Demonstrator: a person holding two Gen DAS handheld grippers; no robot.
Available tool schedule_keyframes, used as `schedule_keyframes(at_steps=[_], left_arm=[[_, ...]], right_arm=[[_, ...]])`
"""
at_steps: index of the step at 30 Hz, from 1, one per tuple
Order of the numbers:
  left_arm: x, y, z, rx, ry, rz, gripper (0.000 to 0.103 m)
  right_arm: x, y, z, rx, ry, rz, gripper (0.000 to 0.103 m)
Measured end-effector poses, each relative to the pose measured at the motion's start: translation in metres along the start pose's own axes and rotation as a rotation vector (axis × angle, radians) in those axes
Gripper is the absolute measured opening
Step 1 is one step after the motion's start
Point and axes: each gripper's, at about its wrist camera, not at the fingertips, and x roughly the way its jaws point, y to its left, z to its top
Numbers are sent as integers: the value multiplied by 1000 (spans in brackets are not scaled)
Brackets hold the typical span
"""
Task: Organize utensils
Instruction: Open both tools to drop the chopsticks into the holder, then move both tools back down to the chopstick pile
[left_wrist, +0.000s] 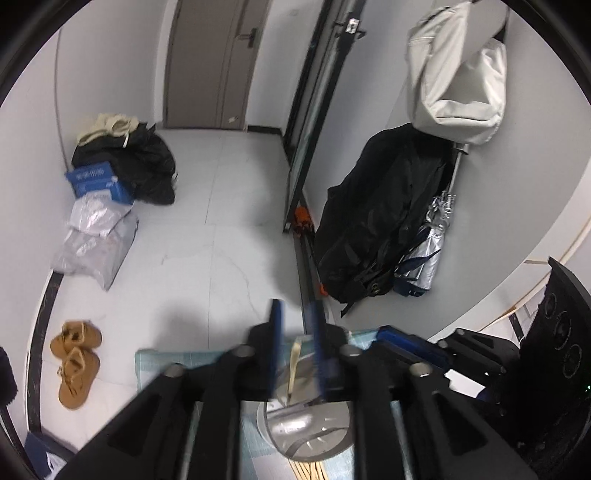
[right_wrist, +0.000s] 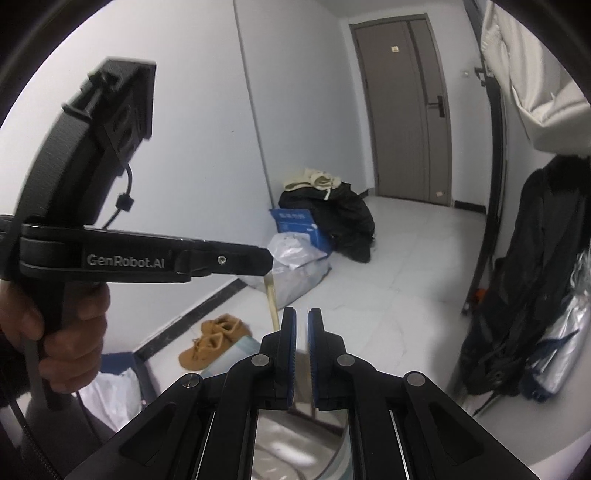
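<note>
The left gripper (left_wrist: 295, 325) has its fingers slightly spread around a pale wooden stick (left_wrist: 294, 363), over a shiny metal bowl (left_wrist: 310, 432). The right gripper (right_wrist: 302, 325) has its fingers almost pressed together, empty.

Both wrist views tilt floorward; share door (left_wrist: 214, 62), perhaps shoes (right_wrist: 212, 341).

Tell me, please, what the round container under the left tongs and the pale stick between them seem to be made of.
The round container looks like metal, probably stainless steel: it is grey, glossy, and shows bright reflections on its wall. The pale stick looks like light wood or bamboo, matte cream in colour; motion blur leaves this uncertain. It stands inside the container, between the pads of the left tongs.
</note>
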Motion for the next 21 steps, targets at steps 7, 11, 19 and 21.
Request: schedule_keyframes(at_steps=[7, 11, 19, 21], left_arm=[[-25, 8, -15, -37, -51, 79, 48], [-41, 11, -28, -92, -82, 131, 62], [-64, 3, -57, -120, -143, 185, 65], [-68, 1, -65, -119, -157, 197, 75]], right_arm=[[-29, -9, -14, 100, -40, -77, 29], [-51, -5, -19, 153, -72, -120, 46], [-98, 16, -30, 208, -134, -154, 58], [-107, 24, -34, 204, -145, -177, 64]])
